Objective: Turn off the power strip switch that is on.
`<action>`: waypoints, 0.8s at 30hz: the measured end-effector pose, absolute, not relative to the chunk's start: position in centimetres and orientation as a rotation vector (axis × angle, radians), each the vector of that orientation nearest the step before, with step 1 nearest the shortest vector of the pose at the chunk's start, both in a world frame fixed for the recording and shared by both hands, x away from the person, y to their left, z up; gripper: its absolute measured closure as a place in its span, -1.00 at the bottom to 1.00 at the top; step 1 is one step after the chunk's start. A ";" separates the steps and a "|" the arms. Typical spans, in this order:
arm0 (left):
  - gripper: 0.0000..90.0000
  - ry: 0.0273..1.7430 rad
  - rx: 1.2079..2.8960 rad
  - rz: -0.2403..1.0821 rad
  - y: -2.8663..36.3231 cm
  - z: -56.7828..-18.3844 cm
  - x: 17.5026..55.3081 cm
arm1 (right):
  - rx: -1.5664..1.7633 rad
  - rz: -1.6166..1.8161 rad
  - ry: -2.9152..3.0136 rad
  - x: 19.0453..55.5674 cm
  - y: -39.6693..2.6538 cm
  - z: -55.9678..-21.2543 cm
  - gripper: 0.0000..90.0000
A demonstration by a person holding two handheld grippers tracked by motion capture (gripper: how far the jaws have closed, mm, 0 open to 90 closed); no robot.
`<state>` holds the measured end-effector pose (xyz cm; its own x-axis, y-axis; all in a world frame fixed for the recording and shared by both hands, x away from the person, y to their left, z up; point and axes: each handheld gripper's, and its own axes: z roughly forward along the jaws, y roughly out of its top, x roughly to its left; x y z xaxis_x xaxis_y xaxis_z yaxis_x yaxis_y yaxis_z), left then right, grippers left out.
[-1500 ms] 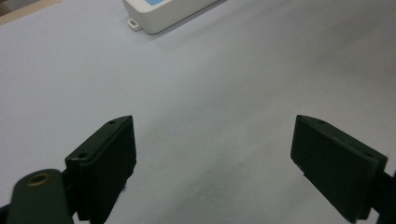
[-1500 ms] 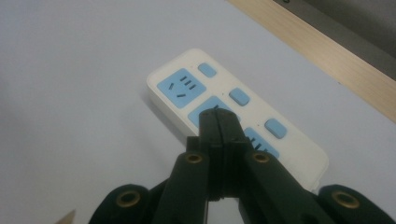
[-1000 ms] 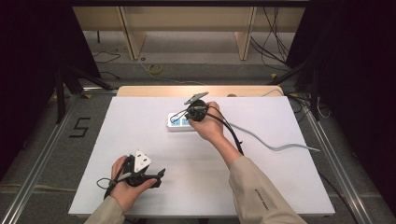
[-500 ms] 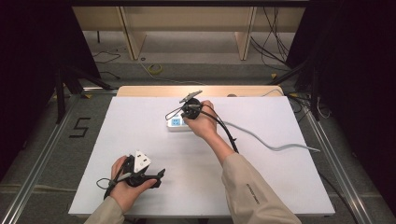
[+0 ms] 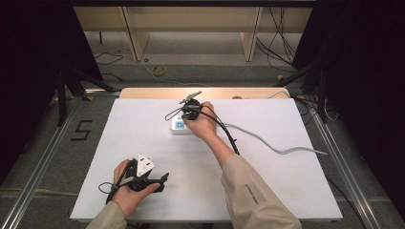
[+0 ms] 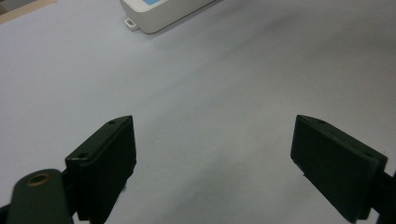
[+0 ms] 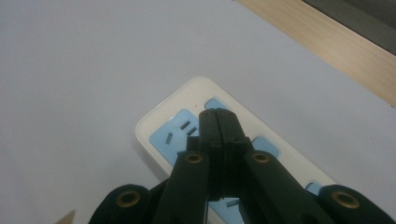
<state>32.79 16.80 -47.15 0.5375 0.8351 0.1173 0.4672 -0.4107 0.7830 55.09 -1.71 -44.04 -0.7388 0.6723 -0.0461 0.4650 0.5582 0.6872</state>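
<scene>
At far-centre of the surface (image 5: 119,143), right gripper (image 7: 217,122) fingers fully closed, empty, over the power strip (image 7: 159,122). Risk: off-centre push on the blue switch skids the strip. Left gripper (image 6: 212,163) wide open, empty.
</scene>
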 end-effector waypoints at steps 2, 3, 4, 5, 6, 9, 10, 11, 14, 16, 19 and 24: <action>-0.69 1.050 2.064 0.660 16.8 -47.2 32.8 | 0.933 0.969 2.494 55.3 -1.5 -44.1 1.00; -0.69 1.049 2.064 0.658 16.8 -47.2 32.8 | 0.943 0.968 2.493 55.3 -1.4 -44.1 1.00; -0.69 1.050 2.064 0.658 16.8 -47.2 32.8 | 0.942 0.963 2.492 55.4 -1.3 -44.2 1.00; -0.69 1.050 2.065 0.658 16.9 -47.2 32.8 | 0.950 0.964 2.493 55.5 -1.2 -44.2 1.00; -0.69 1.050 2.064 0.658 16.8 -47.2 32.8 | 0.948 0.967 2.492 55.7 -1.2 -44.3 1.00; -0.69 1.047 2.062 0.659 16.8 -47.2 32.8 | 0.958 0.976 2.489 56.0 -0.9 -44.5 1.00; -0.69 1.045 2.066 0.659 16.8 -47.2 32.8 | 0.969 0.975 2.490 56.1 -0.8 -44.5 1.00; -0.69 1.046 2.065 0.659 16.8 -47.2 32.8 | 0.962 0.975 2.491 56.2 -0.7 -44.6 1.00; -0.69 1.047 2.060 0.659 16.8 -47.2 32.8 | 0.980 0.978 2.490 56.6 -0.4 -44.9 1.00; -0.69 1.049 2.058 0.657 16.9 -47.2 32.8 | 0.984 0.976 2.490 56.8 -0.2 -45.0 1.00; -0.69 1.050 2.057 0.654 17.0 -47.2 32.8 | 1.001 0.994 2.480 57.0 0.0 -45.0 1.00; -0.69 1.049 2.060 0.655 17.0 -47.2 32.8 | 1.009 0.972 2.483 57.4 0.1 -45.3 1.00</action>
